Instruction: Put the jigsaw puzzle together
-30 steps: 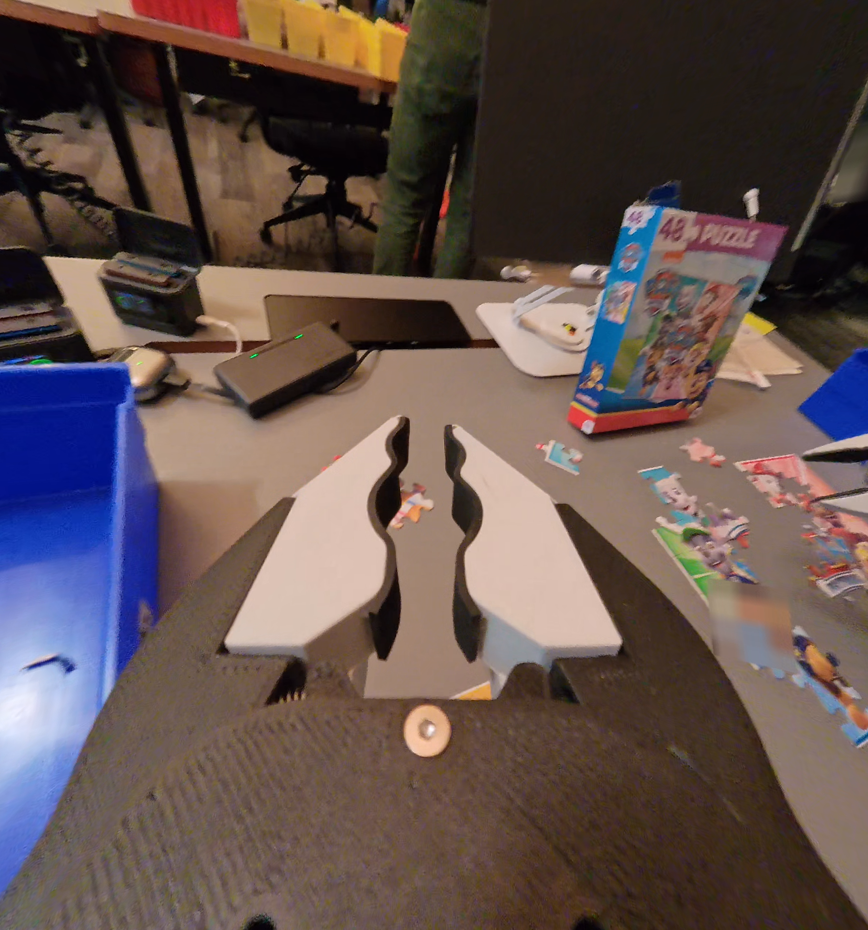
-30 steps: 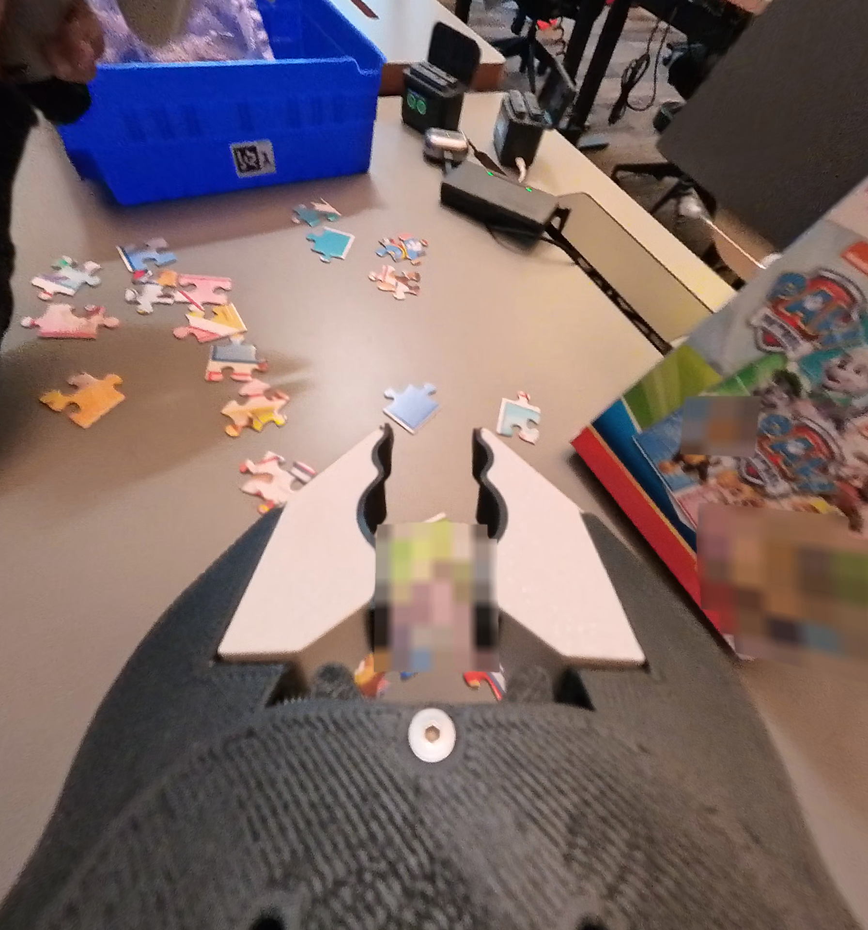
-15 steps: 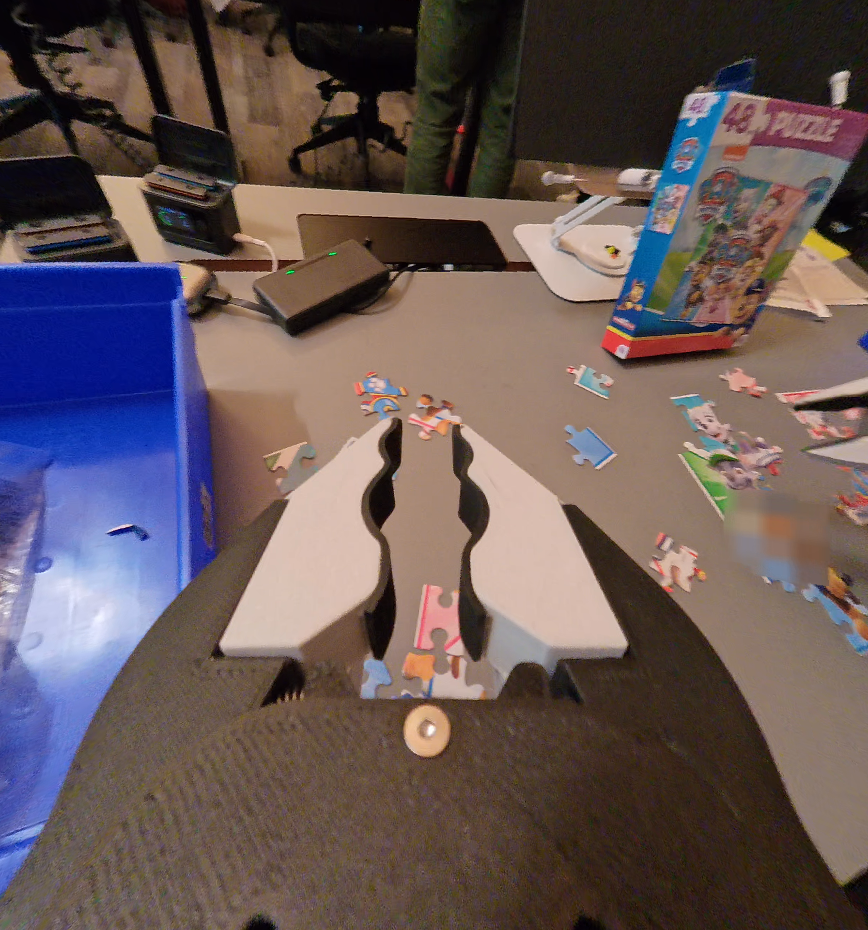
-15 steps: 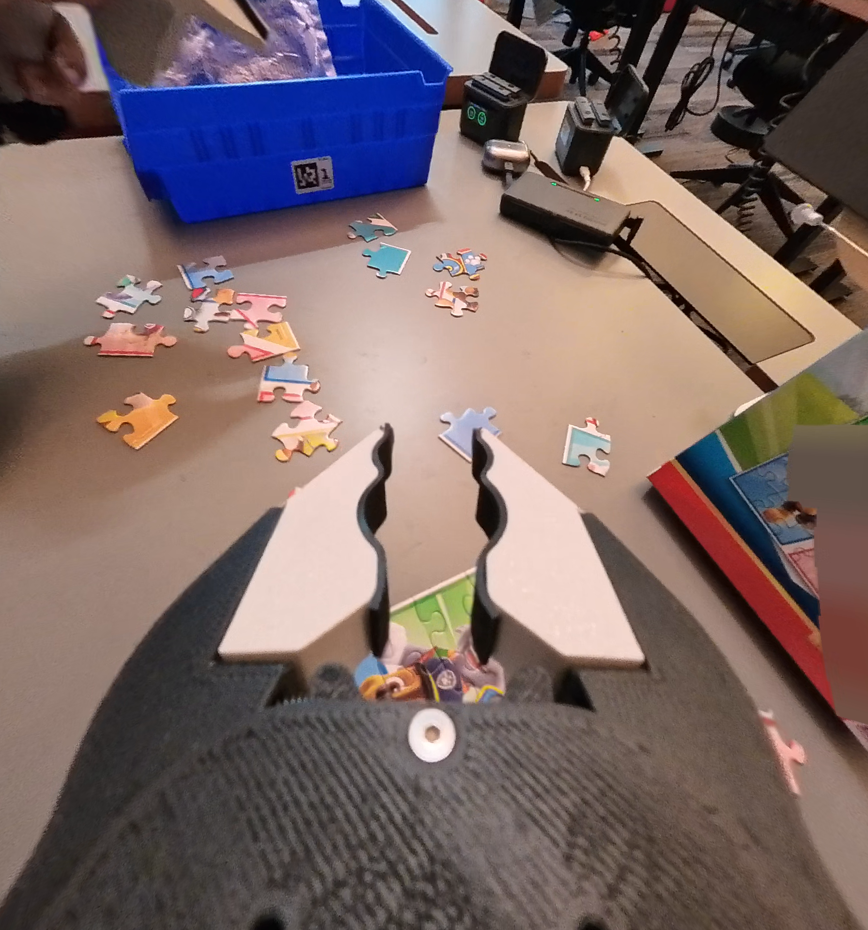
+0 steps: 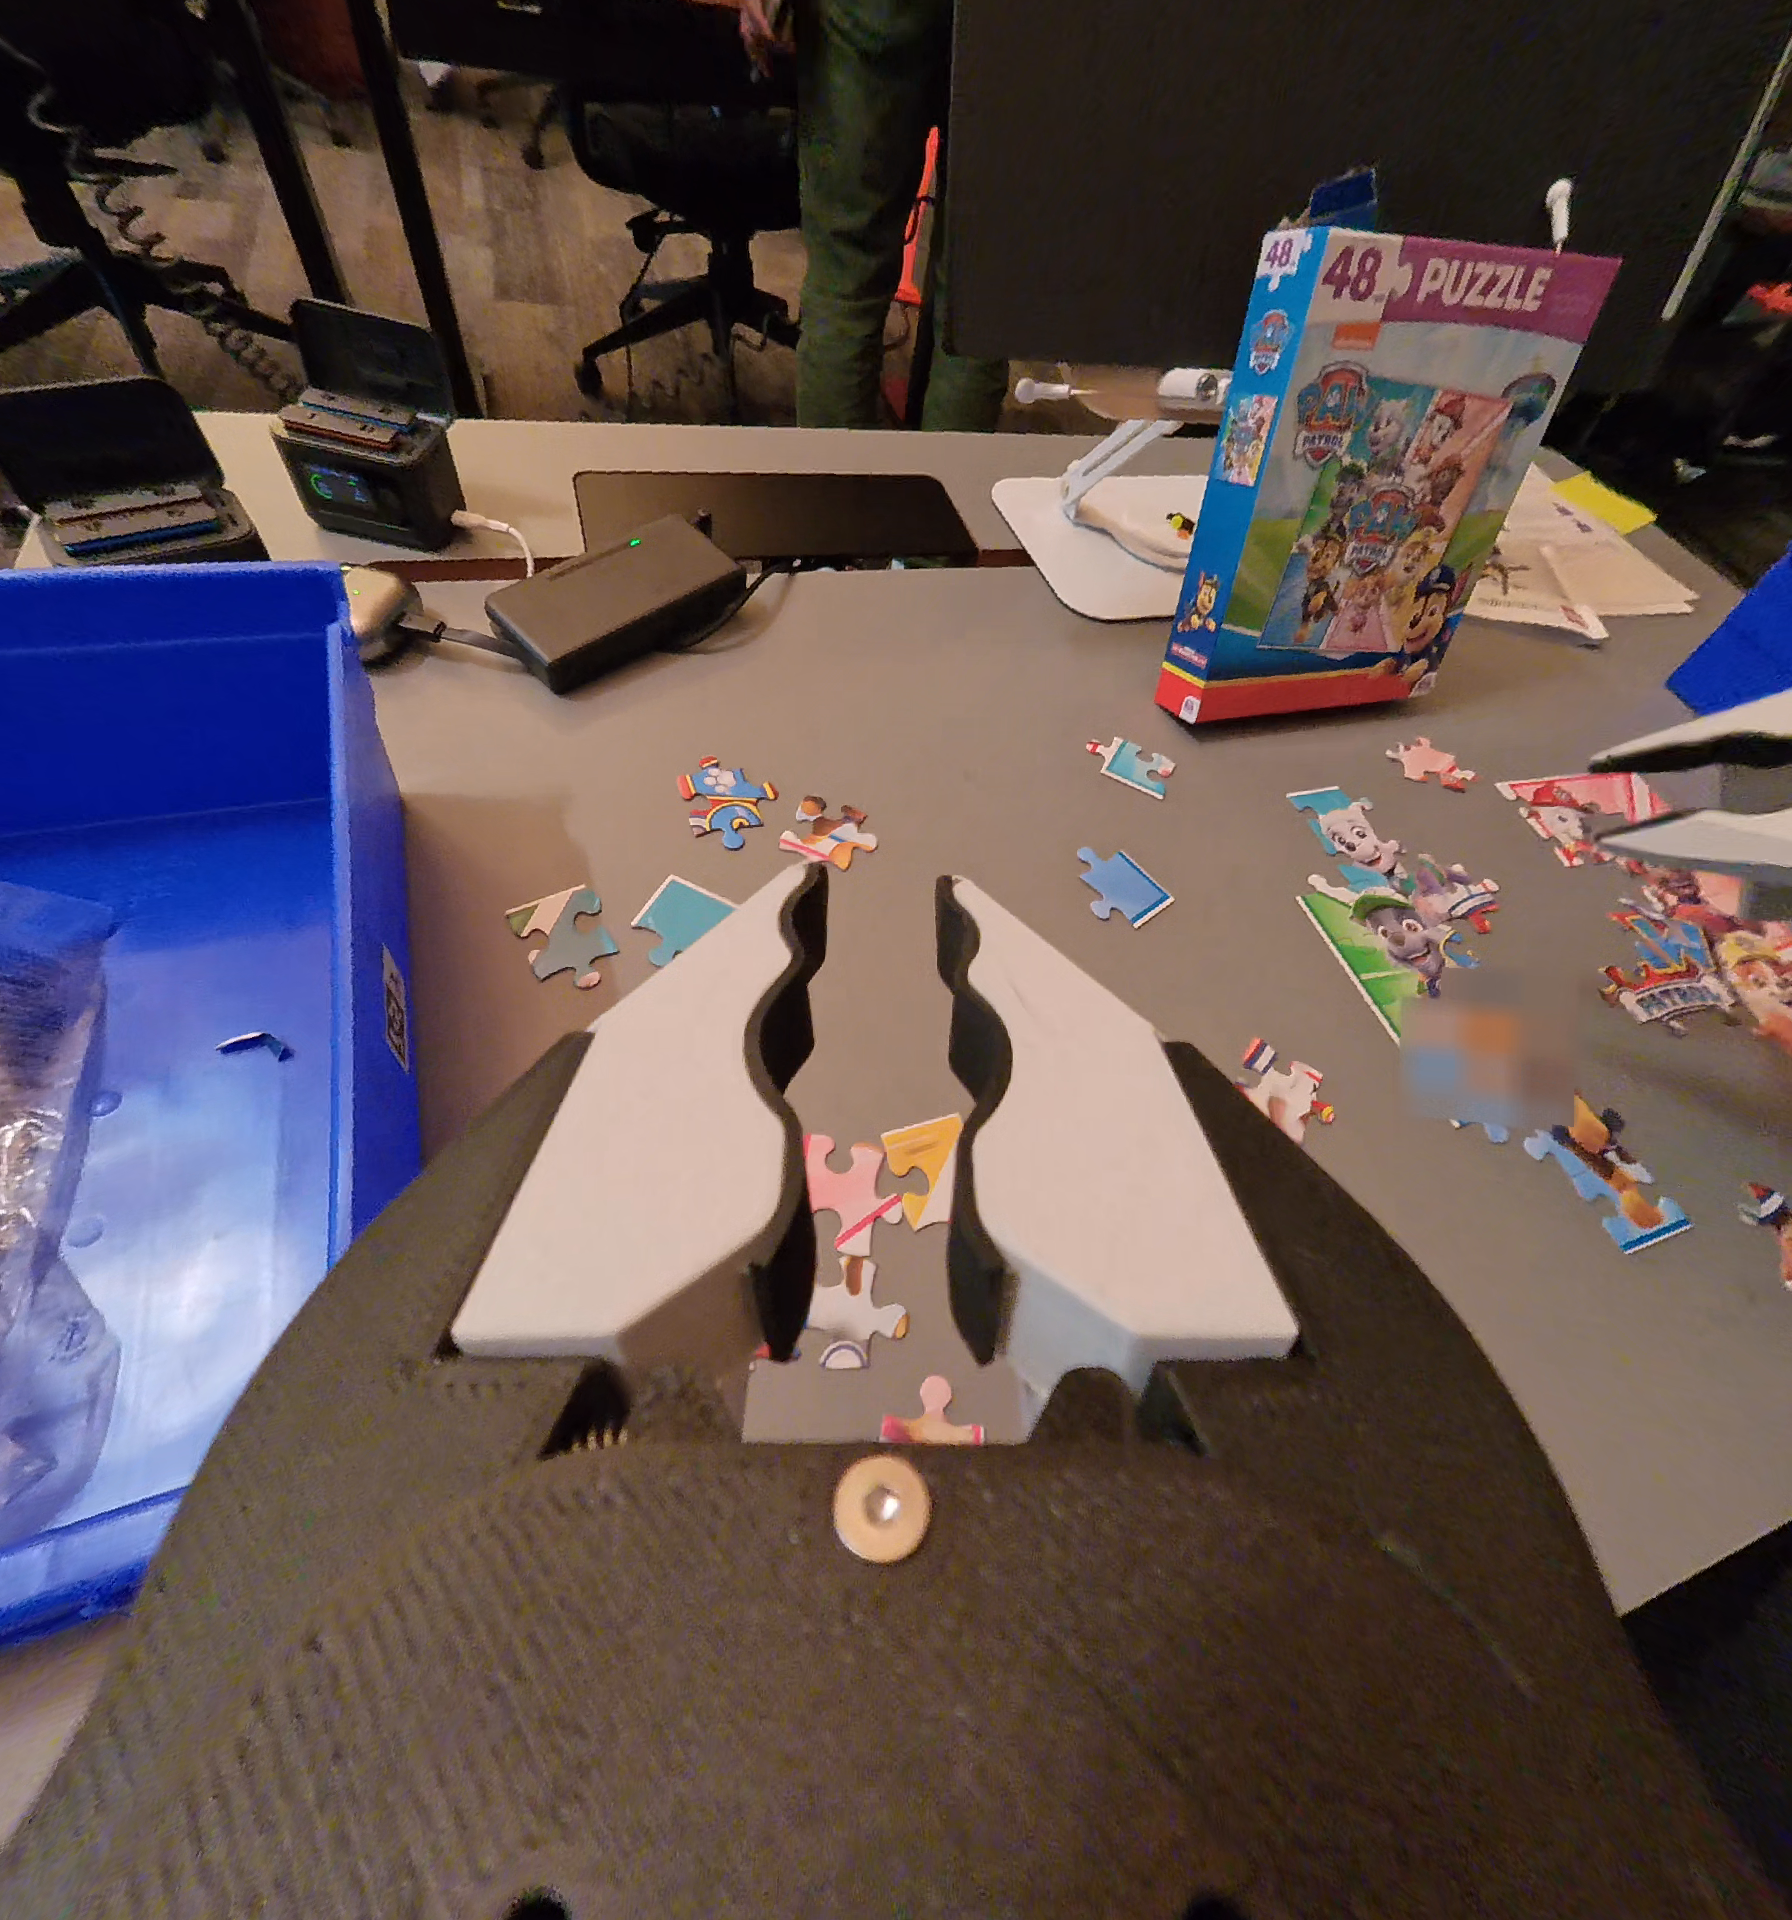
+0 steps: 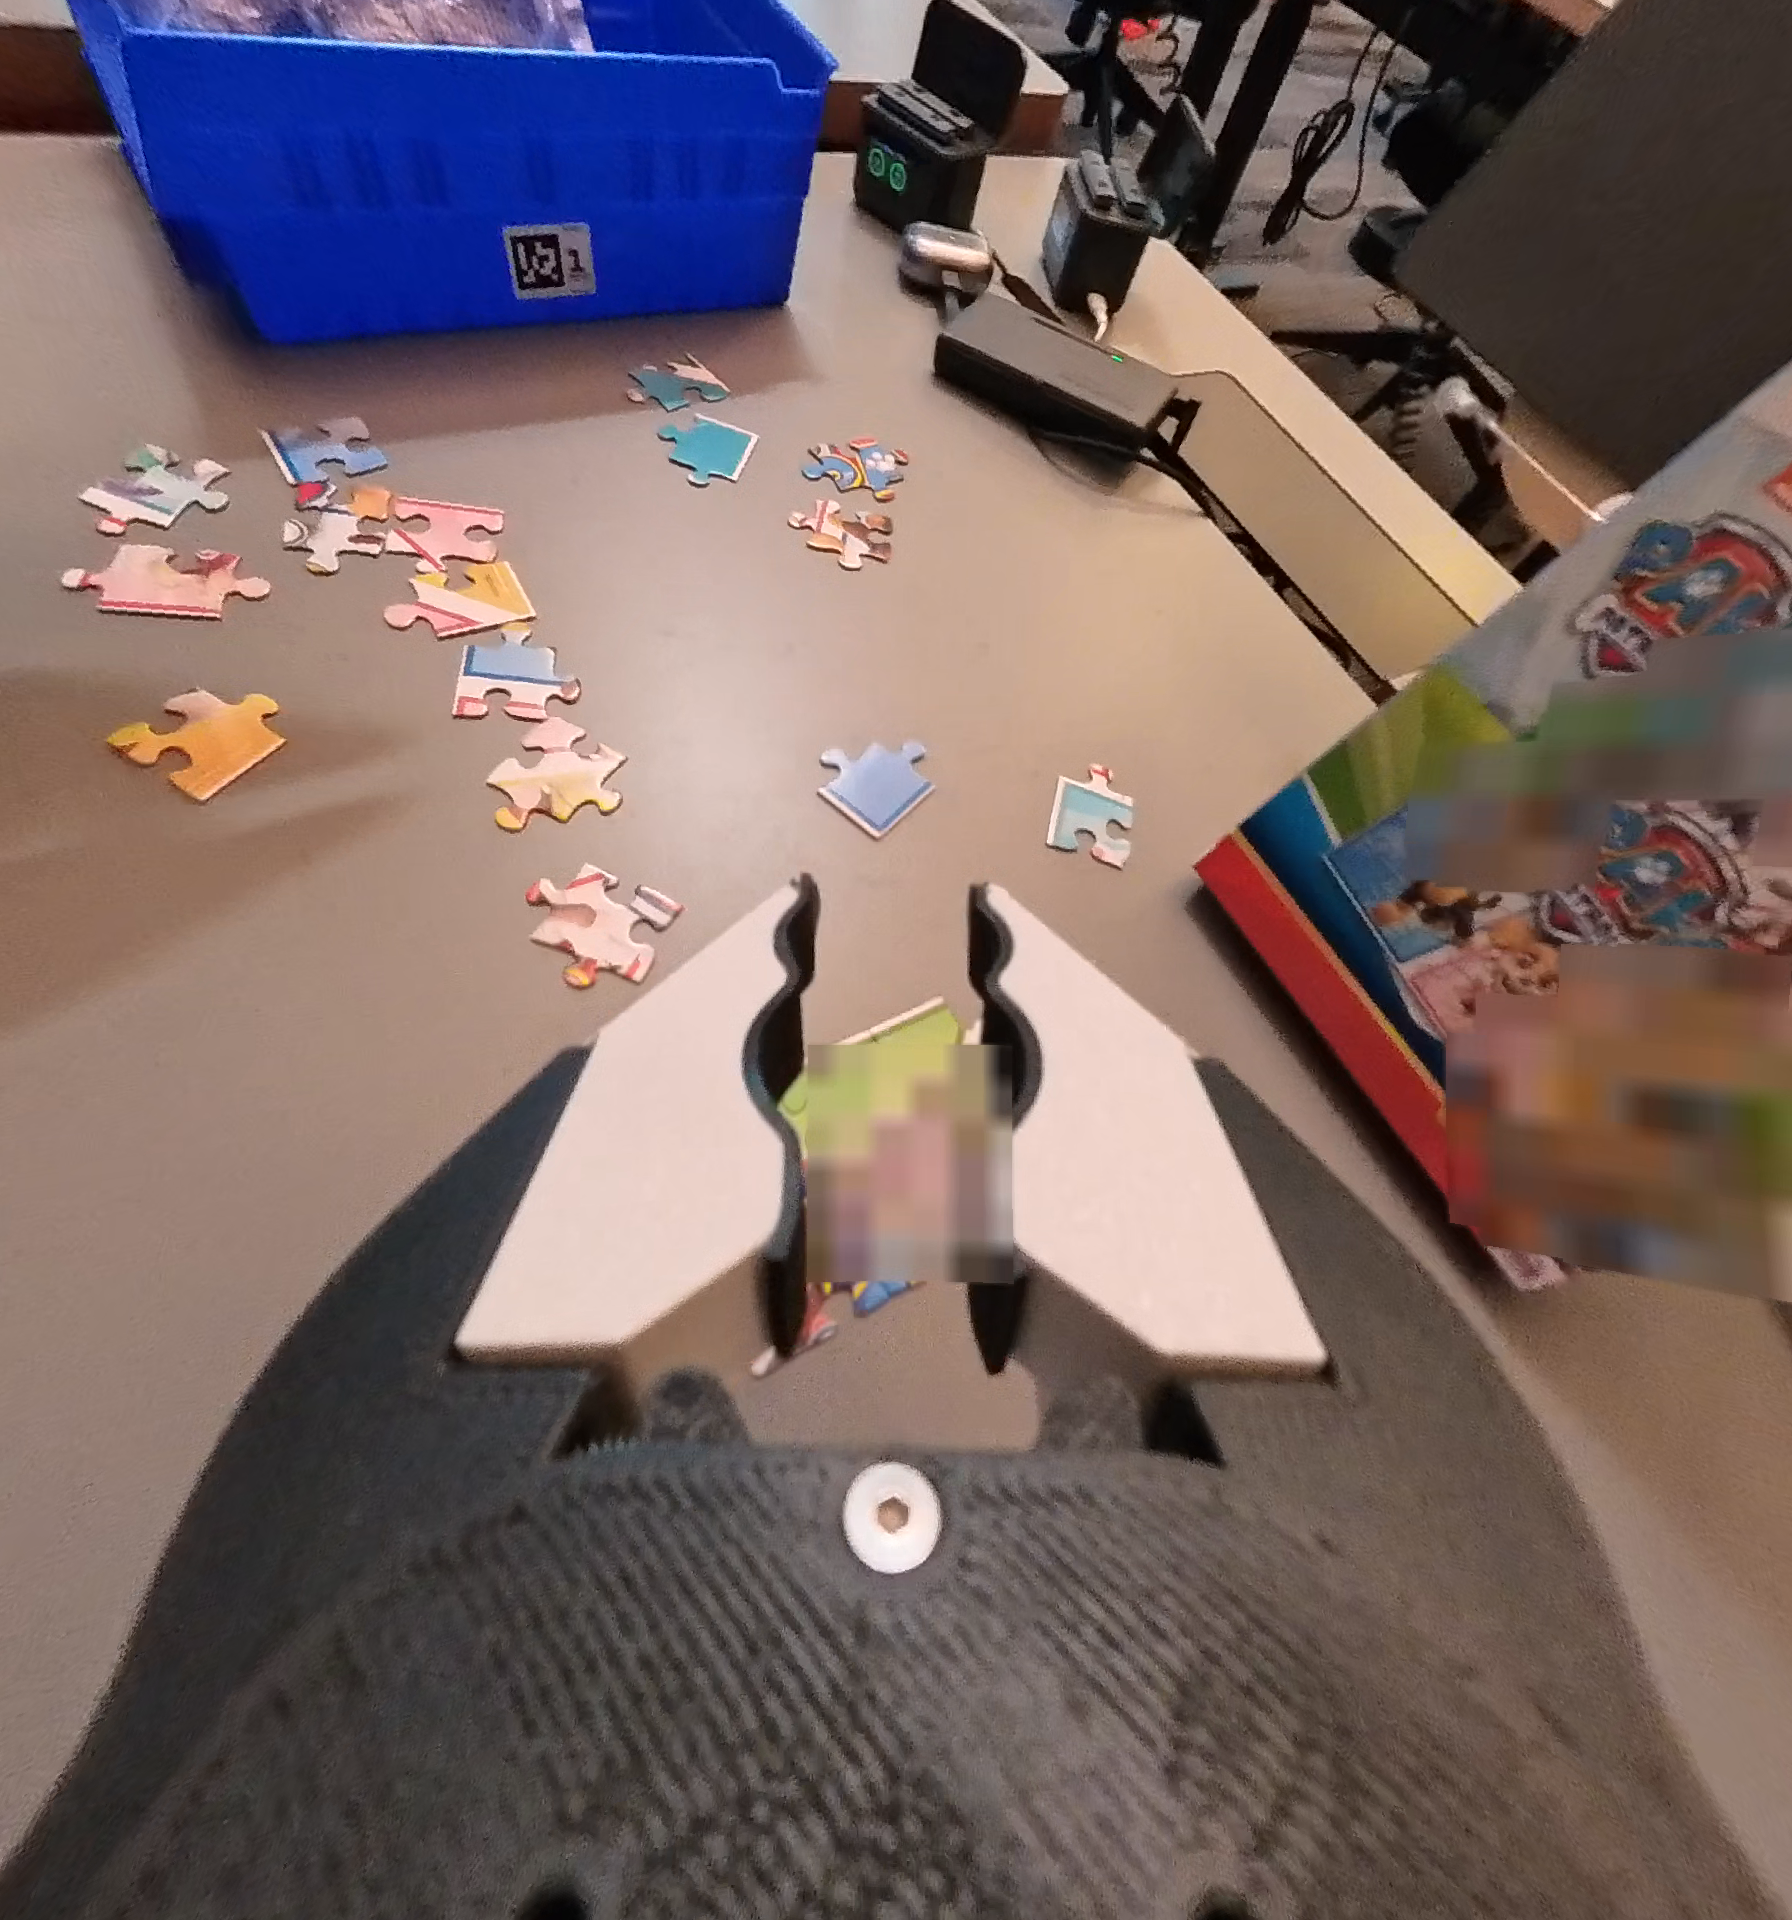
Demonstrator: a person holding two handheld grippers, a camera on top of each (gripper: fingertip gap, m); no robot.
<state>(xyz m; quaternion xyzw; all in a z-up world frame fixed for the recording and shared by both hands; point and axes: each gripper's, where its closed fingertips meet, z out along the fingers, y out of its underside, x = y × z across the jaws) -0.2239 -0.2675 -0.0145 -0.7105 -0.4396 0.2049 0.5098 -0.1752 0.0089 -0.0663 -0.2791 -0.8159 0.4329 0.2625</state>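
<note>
My left gripper is open and empty. It hovers over the grey table, with a pink puzzle piece and a yellow one lying below, between its fingers. Several loose pieces are scattered there. My right gripper is open and empty above a joined green puzzle section. It also shows in the left wrist view at the right edge, jaws apart, over the joined section.
A blue bin holding a clear plastic bag stands at the left; it also shows in the right wrist view. A puzzle box stands upright at the back right. A black power brick and chargers lie at the back edge. The left gripper's tips are roughly 30 cm from the right gripper's.
My left gripper has drawn back and tilted down, so more loose pieces show under it, and its jaws have widened a little. It has left the right wrist view. My right gripper shifted slightly.
</note>
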